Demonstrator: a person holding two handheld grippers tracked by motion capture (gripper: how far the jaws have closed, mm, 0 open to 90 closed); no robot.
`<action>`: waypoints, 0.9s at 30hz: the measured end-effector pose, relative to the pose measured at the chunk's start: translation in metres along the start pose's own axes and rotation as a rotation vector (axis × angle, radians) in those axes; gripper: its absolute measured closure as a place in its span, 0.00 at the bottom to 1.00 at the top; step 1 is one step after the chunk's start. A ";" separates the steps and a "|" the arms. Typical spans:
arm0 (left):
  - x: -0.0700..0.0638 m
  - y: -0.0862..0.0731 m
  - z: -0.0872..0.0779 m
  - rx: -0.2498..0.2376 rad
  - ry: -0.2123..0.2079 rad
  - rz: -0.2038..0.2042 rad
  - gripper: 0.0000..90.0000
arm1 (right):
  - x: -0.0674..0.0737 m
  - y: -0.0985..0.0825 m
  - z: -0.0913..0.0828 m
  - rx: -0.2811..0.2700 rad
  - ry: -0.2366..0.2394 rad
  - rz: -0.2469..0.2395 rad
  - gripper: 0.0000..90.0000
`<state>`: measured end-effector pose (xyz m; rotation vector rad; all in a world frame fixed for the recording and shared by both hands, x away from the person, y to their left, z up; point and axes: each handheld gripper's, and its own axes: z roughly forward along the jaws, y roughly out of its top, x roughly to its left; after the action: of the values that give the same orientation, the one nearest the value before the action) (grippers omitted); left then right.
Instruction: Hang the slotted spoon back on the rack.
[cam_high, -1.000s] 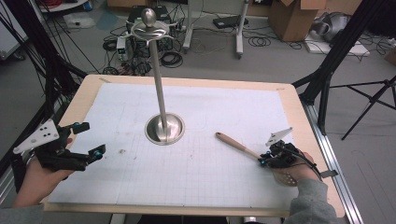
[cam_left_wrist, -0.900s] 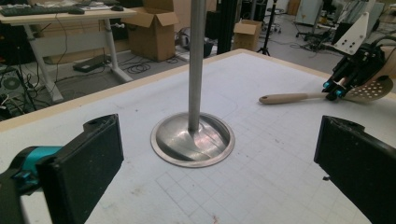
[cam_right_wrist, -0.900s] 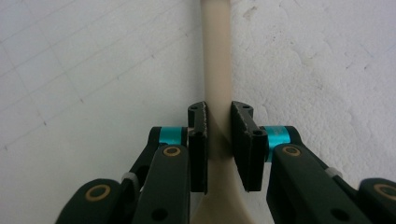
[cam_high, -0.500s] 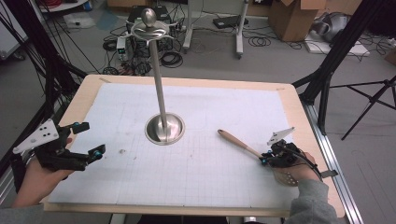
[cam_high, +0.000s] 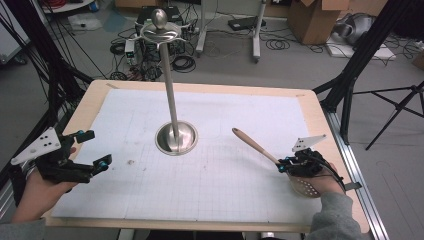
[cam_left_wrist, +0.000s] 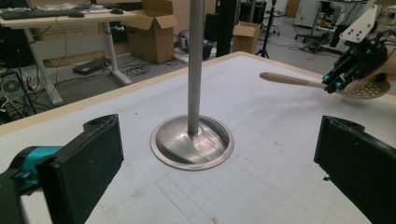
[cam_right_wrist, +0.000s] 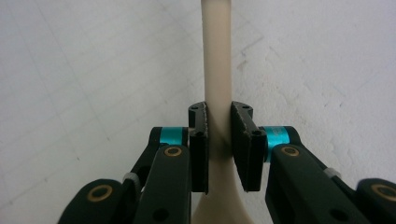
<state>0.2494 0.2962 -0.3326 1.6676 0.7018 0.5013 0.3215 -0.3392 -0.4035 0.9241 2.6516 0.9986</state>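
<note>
While clamping the slotted spoon (cam_high: 252, 145) at its neck in the right gripper (cam_high: 281, 165), tips the handle end slightly higher than a second ago, toward the metal hanging stand (cam_high: 170, 95). Leaves the left gripper (cam_high: 98, 148) released, empty, near the table's (cam_high: 200, 86) left edge. Suggests a lift beginning, likely toward the stand's hooks.

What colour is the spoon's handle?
Pale cream-beige wood on the spoon's handle, best in the right gripper view.

A lab — cardboard boxes (cam_high: 314, 20), floor cables (cam_high: 182, 62), tripod (cam_high: 397, 112) — around the test table (cam_high: 320, 117).
</note>
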 end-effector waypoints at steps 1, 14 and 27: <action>0.000 0.000 0.000 0.002 -0.002 0.007 0.02 | 0.000 0.000 -0.001 -0.009 0.008 0.008 0.87; -0.001 0.001 -0.003 -0.013 -0.032 -0.004 0.02 | 0.009 0.017 -0.019 -0.146 0.053 -0.005 0.87; -0.002 0.000 -0.003 -0.021 -0.067 -0.011 0.02 | 0.019 0.037 -0.030 -0.228 0.119 -0.074 0.87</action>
<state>0.2456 0.2968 -0.3324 1.6527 0.6537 0.4416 0.3143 -0.3227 -0.3552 0.7332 2.5720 1.3420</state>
